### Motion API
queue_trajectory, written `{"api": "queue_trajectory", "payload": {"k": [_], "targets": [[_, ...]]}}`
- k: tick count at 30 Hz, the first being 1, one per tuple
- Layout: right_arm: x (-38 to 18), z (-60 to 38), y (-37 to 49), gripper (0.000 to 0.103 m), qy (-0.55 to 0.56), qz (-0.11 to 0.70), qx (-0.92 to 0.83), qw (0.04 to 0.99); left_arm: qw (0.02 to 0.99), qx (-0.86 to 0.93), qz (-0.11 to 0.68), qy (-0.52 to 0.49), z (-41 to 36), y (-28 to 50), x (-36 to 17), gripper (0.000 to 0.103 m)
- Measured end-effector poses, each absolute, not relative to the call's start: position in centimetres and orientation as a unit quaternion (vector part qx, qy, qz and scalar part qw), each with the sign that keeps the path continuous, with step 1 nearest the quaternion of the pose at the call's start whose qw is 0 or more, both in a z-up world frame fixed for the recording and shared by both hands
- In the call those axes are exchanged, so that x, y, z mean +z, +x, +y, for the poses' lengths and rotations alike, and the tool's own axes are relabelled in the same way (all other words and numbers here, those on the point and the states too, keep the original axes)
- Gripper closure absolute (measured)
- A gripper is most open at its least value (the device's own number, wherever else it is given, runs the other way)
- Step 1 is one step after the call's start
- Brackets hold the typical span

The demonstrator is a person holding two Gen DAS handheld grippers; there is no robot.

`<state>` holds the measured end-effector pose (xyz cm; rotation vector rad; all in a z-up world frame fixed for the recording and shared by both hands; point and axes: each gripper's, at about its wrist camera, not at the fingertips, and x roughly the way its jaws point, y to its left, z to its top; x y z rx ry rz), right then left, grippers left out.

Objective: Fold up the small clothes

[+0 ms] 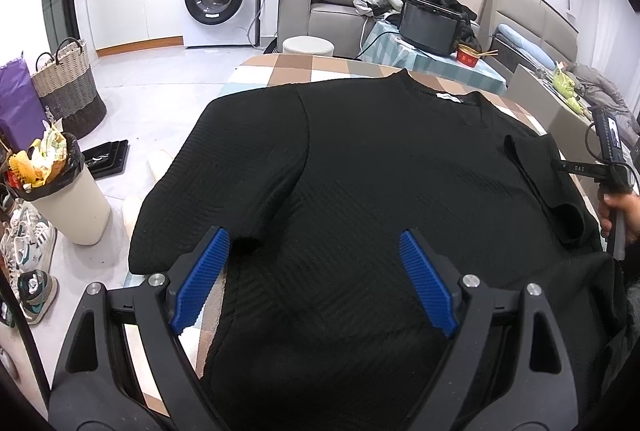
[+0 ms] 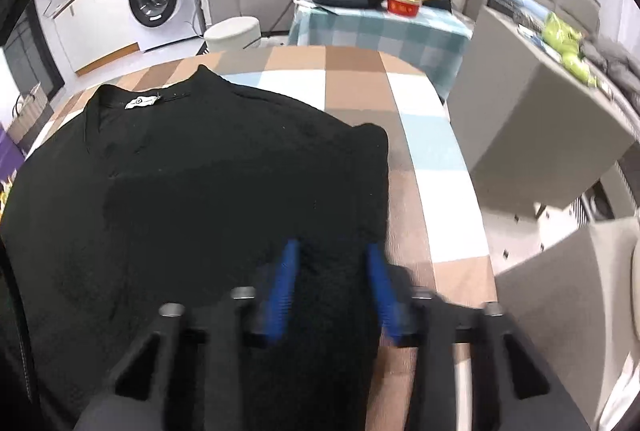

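Lying flat, black sweater (image 1: 380, 171), collar away from grippers

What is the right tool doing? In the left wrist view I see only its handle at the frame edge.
Observer: The right tool points down over the black sweater, near its right edge. The blue pads stand a narrow gap apart.
Operator: Is it gripping the fabric?
Observer: Black fabric fills the gap, but the right wrist view is blurred, so I cannot tell if the pads press on it.
Operator: Is there room on that side of the table?
Observer: Yes, a strip of bare checked tablecloth runs along the sweater's right edge.
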<state>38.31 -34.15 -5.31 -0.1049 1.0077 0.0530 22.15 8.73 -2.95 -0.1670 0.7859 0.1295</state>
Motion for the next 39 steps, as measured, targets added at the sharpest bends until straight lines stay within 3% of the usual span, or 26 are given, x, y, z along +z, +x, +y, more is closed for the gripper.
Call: {"api": "queue_trajectory", "payload": {"k": [6, 11, 15, 18, 27, 28, 29, 32, 39], "targets": [[-4.6, -34.7, 38.3, 0.102, -0.041, 0.468, 0.029, 0.883, 0.917, 0.065, 0.384, -0.084, 8.5, 22.1, -3.4, 0.017], [-2.9, -37.8, 38.6, 0.101, 0.025, 0.432, -0.031, 0.901, 0.919, 0.065, 0.380, -0.084, 8.8, 21.6, -3.4, 0.017], [-4.5, -38.5, 39.8, 0.088, 0.036, 0.492, -0.018, 0.870, 0.919, 0.065, 0.380, -0.085, 8.9, 21.6, -3.4, 0.017], [-3.6, -37.7, 38.2, 0.081, 0.016, 0.474, -0.007, 0.880, 0.918, 0.065, 0.382, -0.086, 8.8, 21.7, -3.5, 0.017], [-4.4, -28.8, 32.3, 0.080, -0.074, 0.504, 0.152, 0.847, 0.919, 0.045, 0.384, -0.080, 7.5, 21.5, -3.7, 0.017], [-4.7, -27.4, 31.9, 0.079, -0.077, 0.508, 0.179, 0.839, 0.920, 0.042, 0.383, -0.079, 7.3, 21.5, -3.6, 0.017], [-4.7, -26.5, 31.3, 0.071, -0.078, 0.503, 0.197, 0.838, 0.920, 0.040, 0.381, -0.078, 7.1, 21.4, -3.5, 0.017], [-3.3, -25.6, 30.8, 0.070, -0.034, 0.489, 0.267, 0.830, 0.922, 0.037, 0.378, -0.076, 7.0, 21.0, -3.2, 0.017], [-1.3, -33.9, 29.3, 0.063, -0.007, 0.477, 0.096, 0.873, 0.921, 0.046, 0.377, -0.091, 7.9, 19.8, -3.3, 0.017]]}}
